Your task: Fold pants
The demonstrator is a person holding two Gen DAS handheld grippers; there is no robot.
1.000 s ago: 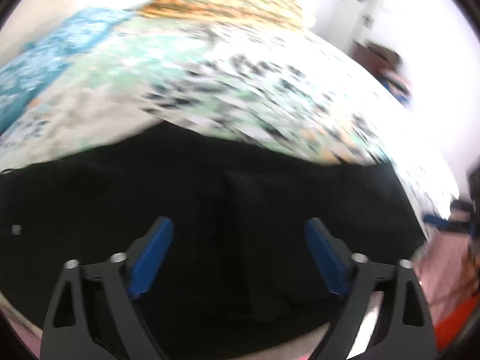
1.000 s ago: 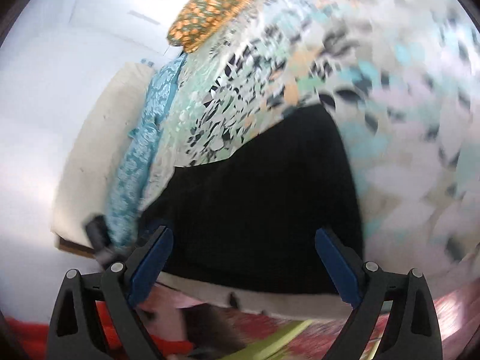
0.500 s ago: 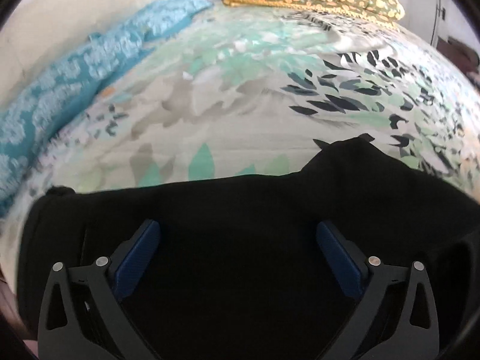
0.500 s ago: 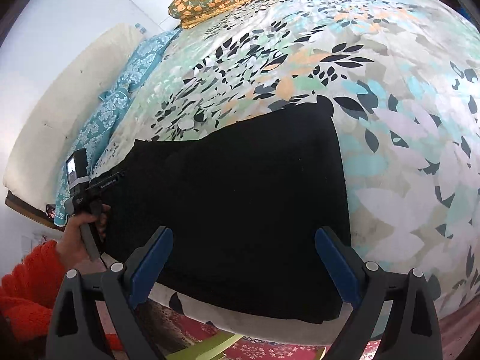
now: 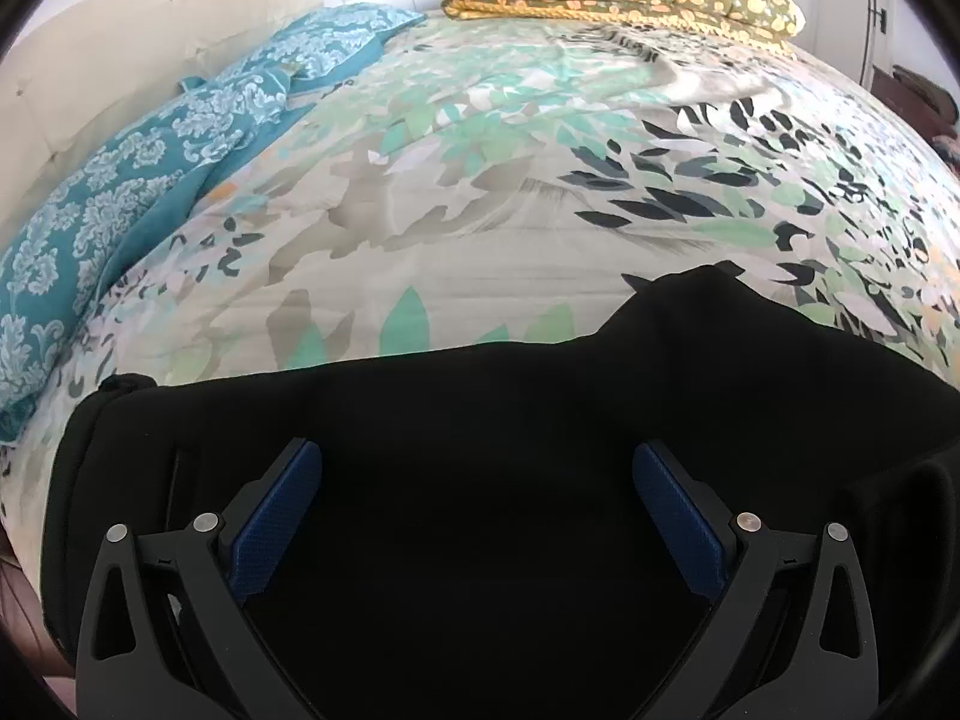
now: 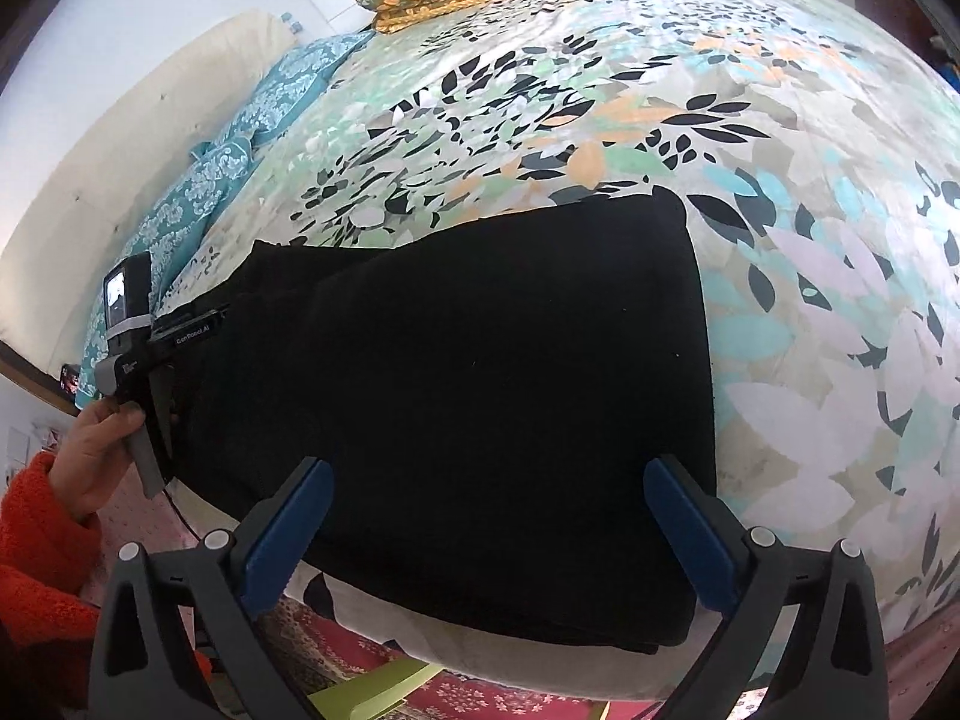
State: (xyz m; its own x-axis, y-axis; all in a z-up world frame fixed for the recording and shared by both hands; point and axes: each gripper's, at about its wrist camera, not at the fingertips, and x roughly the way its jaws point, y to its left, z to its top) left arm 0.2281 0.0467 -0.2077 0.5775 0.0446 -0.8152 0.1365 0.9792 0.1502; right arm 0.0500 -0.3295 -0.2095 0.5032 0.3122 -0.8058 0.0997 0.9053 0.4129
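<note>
On the bed (image 6: pixel 810 240) | black pants (image 6: pixel 468 396) lie folded flat near its edge | left tongs (image 5: pixel 477 510) spread above them | right tongs (image 6: pixel 489 516) spread, empty

black pants (image 5: pixel 480 480) cut off at lower edge, folds indistinguishable

You've got bright, even daylight in both views, sharp w/ no motion blur. Heavy fisheye bend at the edges, dark vignette in the corners. The wall (image 6: pixel 150 12) is blown out white. The black pants (image 5: pixel 480 450) (image 6: pixel 480 360) read as flat shadow, folds barely visible.
</note>
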